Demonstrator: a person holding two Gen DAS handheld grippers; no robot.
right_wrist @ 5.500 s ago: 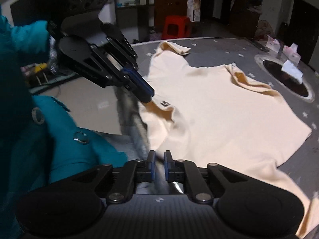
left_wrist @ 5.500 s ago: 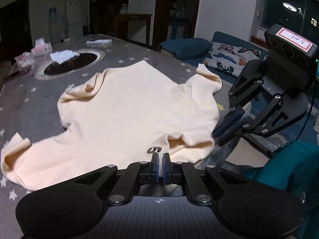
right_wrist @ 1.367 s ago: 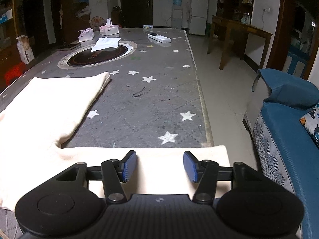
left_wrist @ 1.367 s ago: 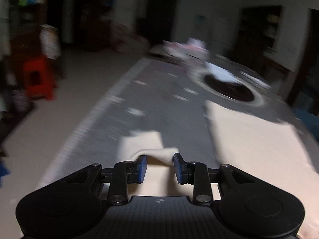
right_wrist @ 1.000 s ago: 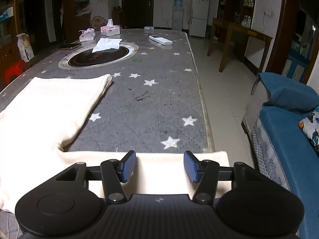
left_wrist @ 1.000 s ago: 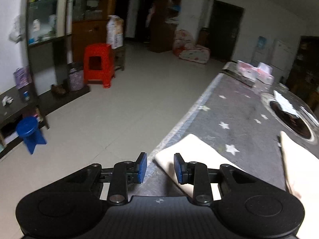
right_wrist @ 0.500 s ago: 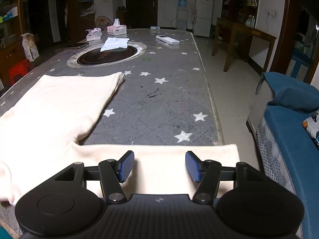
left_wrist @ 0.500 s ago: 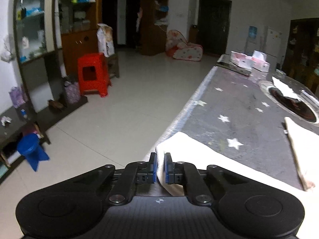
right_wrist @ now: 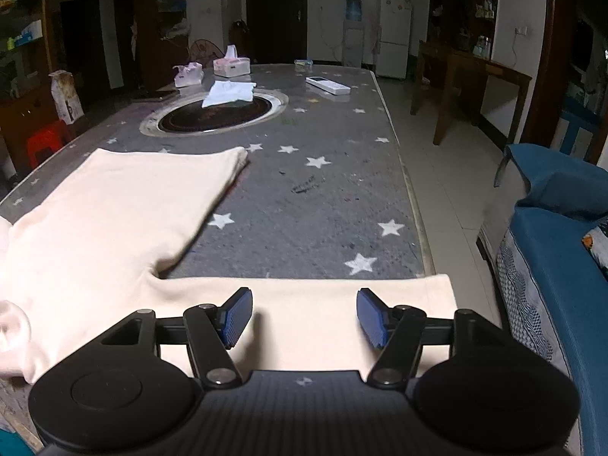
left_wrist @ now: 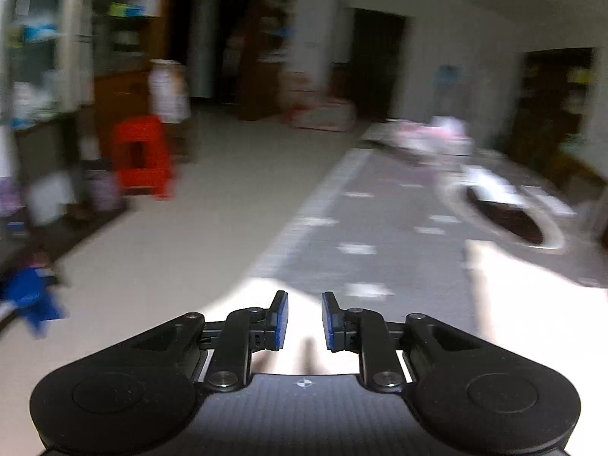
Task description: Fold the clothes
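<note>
1. The cream shirt (right_wrist: 114, 220) lies spread on the starred bench (right_wrist: 323, 190), its body reaching toward the round inset, 1 sleeve stretched along the near edge toward the sofa side.
2. The right gripper (right_wrist: 304, 317) hovers over that sleeve, fingers wide apart, gripping nothing.
3. The left gripper (left_wrist: 304, 321), in a blurred view, sits over pale cloth at the bench's other edge, fingers apart.
4. Likely step: sleeve folding. Next, each gripper must pinch a sleeve end and carry it over the body.

Both wrist cams low over the table (right_wrist: 326, 205), looking lengthwise; left along its left edge, blurred; shared: cream shirt (right_wrist: 114, 205), round inset (left_wrist: 505, 216)
</note>
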